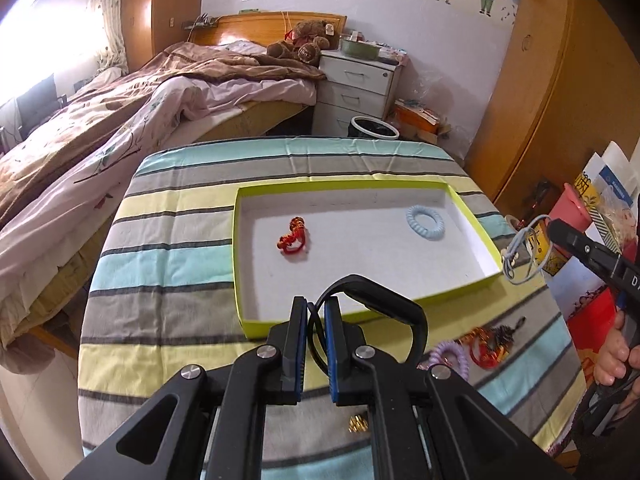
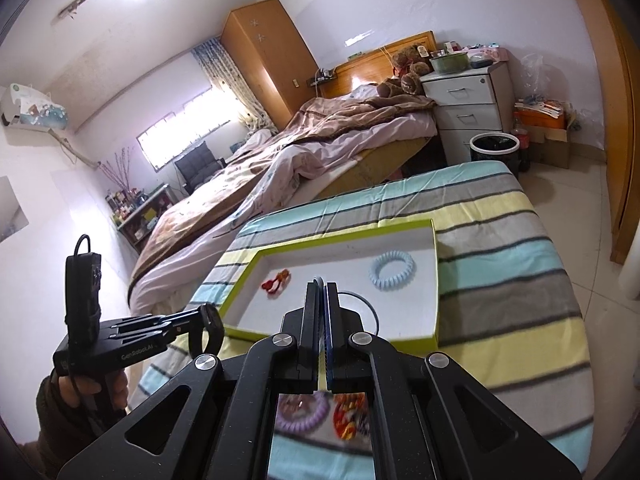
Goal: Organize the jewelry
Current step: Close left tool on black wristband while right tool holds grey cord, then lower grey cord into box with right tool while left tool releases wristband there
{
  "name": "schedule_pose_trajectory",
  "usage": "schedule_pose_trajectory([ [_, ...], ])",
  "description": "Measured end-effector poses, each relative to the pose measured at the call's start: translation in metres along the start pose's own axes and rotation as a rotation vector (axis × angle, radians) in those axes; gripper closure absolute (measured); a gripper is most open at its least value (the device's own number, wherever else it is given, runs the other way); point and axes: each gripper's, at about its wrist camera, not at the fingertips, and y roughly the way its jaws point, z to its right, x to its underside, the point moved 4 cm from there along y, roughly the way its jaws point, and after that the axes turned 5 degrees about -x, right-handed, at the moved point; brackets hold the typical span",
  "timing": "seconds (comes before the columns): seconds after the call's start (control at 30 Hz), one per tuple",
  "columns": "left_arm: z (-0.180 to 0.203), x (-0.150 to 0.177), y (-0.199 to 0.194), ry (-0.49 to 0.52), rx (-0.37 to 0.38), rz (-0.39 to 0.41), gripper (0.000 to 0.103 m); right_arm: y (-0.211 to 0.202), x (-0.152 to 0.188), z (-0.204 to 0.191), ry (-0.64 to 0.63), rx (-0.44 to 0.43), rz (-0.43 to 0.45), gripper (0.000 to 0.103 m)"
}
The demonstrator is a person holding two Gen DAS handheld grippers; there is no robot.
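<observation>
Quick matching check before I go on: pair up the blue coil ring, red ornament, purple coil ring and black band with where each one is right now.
Things:
1. blue coil ring
2. red ornament
3. purple coil ring
4. black band

Places:
A. on the striped cloth, outside the tray
B. clamped in the left gripper
C. in the tray, right part
D. in the tray, left part

Pairs: 1-C, 2-D, 3-A, 4-B

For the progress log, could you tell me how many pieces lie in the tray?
2 in the tray: a red charm at left, a blue coil ring at right. The left gripper hides part of its near edge.
</observation>
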Motion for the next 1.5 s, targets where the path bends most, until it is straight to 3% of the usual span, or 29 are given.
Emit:
schedule_pose_trajectory([
  [0.4,-0.012,-0.027,0.042,-0.024,0.011,-0.040,0.095,0.068,-0.027,0.015,-0.011,0.032,-0.107,0.102],
  [0.9,-0.028,-0.032,0.093,-0.059,-0.025,-0.128,0.095,0.152,-0.033,0.024,-0.010,0.016,-0.261,0.102],
  [1.3,-0.031,-0.039,0.107,-0.065,-0.040,-0.134,0.093,0.173,-0.028,0.040,-0.047,0.136,-0.319,0.102],
  [1.5,-0.031,-0.040,0.108,-0.067,-0.038,-0.134,0.093,0.177,-0.024,0.043,-0.043,0.154,-0.335,0.101],
])
